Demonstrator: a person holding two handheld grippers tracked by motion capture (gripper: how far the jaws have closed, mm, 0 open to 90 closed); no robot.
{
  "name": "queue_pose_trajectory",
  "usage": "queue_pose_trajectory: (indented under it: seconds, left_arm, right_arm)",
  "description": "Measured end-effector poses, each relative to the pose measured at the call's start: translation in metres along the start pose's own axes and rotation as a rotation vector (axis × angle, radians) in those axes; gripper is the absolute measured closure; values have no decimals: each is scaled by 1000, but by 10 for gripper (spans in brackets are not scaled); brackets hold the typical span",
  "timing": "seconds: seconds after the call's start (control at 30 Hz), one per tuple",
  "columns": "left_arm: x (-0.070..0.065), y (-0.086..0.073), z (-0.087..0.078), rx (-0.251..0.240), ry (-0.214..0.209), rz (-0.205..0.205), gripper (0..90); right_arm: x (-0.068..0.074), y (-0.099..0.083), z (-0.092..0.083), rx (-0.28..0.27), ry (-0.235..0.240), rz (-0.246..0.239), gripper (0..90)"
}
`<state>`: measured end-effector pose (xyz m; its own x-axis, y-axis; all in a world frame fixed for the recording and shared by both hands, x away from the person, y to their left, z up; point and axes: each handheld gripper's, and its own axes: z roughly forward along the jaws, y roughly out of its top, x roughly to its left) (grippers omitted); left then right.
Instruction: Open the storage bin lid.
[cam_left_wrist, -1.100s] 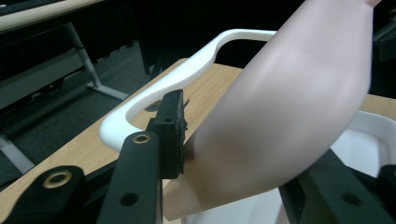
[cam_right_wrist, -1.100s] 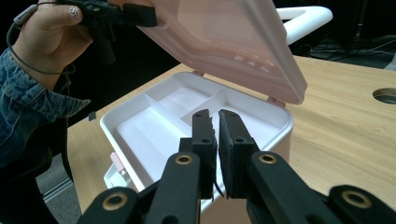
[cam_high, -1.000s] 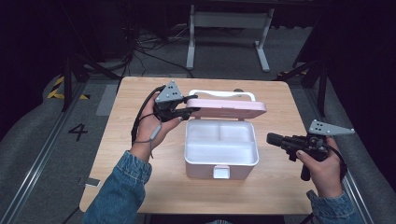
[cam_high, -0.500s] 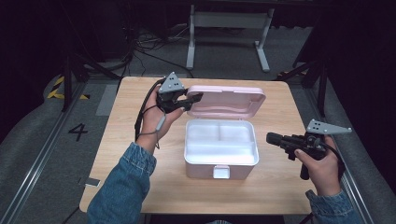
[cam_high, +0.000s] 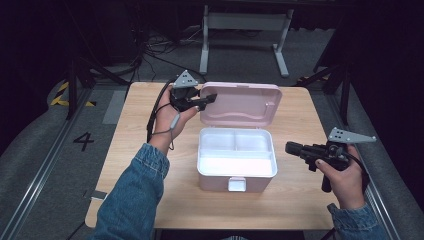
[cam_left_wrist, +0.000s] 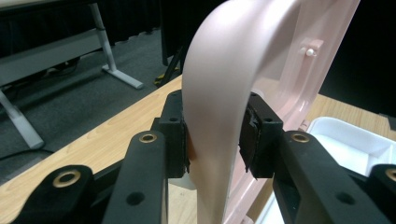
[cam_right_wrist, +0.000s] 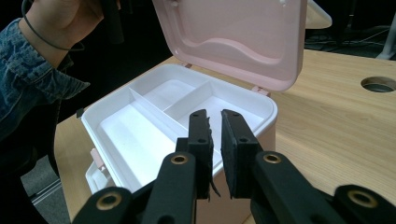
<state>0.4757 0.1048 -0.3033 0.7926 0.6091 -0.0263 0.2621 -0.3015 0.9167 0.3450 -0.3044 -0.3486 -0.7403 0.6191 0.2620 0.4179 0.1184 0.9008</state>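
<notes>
A pink box (cam_high: 236, 167) with a white inner tray (cam_high: 235, 151) is set near the middle of the wooden table (cam_high: 300, 115), its lid (cam_high: 245, 102) raised upright at the back. The lid's left edge is clamped between the pads of the left gripper (cam_high: 207, 98) — in the left gripper view the pink rim (cam_left_wrist: 212, 116) is seen pinched from both sides. The right gripper (cam_high: 292, 148) is held just right of the box, apart from it; its jaws have just been opening a little, yet only a narrow gap is left between them — nothing is held there. The tray is divided into three compartments.
</notes>
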Motion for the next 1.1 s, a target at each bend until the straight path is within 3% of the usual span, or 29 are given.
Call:
queue_pose_trajectory:
  seconds: [0.2,0.33,0.57,0.7,0.9,1.1]
  left_arm:
    - [5,3,6,26,29,3,650]
    - [7,5,11,48,56,16,637]
    - [17,5,20,65,52,-15,622]
    - [23,3,27,78,56,-21,601]
    - [33,-2,36,96,65,-51,587]
    - [43,-10,44,132,98,-53,598]
  right_arm:
    - [-1,0,1,4,3,5,779]
    - [-1,-1,4,9,-5,7,628]
    - [-3,-6,2,25,-111,-61,514]
    - [-7,-9,-2,31,-144,-54,480]
    - [-14,-16,-4,97,-223,-54,463]
    - [-22,-18,-7,120,-250,-17,462]
